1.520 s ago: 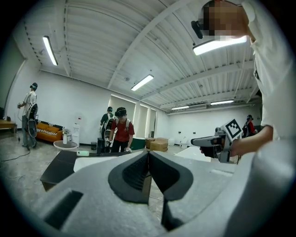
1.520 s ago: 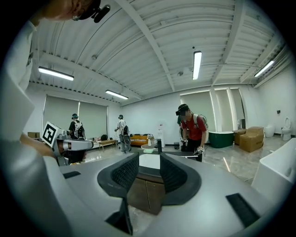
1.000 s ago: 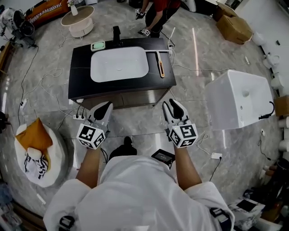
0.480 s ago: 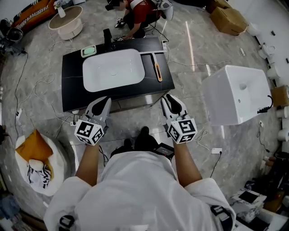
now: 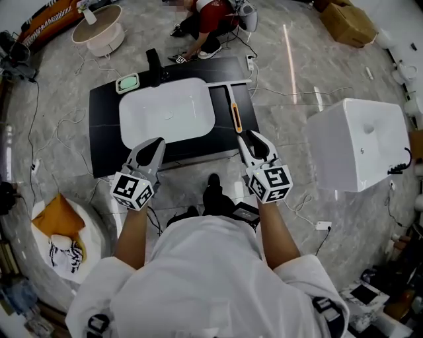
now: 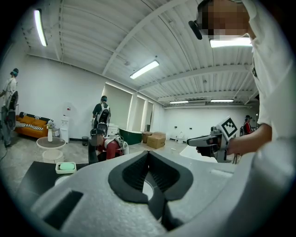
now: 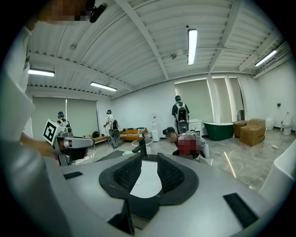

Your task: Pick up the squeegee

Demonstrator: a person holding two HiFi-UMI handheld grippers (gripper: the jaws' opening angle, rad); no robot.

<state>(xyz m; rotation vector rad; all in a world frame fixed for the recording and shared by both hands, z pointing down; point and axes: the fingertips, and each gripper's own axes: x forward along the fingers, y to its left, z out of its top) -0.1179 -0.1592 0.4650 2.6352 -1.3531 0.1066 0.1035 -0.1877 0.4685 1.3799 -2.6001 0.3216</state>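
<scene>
The squeegee (image 5: 234, 117) lies on the black counter (image 5: 102, 135), right of the white basin (image 5: 198, 125). It has an orange handle and a pale blade at its far end. My right gripper (image 5: 250, 140) hovers over the counter's front edge, just short of the handle's near end. Its jaws stand open with nothing between them, and the right gripper view (image 7: 149, 159) shows the basin through the gap. My left gripper (image 5: 157, 144) is at the front edge by the basin's near rim. The left gripper view (image 6: 148, 155) shows its tips together, holding nothing.
A black faucet (image 5: 153, 66) and a green soap dish (image 5: 127, 84) stand behind the basin. A person in red (image 5: 211, 20) crouches beyond the counter. A big white tub (image 5: 357, 142) sits to the right. Cables trail over the marble floor, and a round white table (image 5: 99, 30) stands far left.
The person has stepped up to the counter. Both grippers moved forward from over the floor to its front edge, and the right one is now near the squeegee handle.
</scene>
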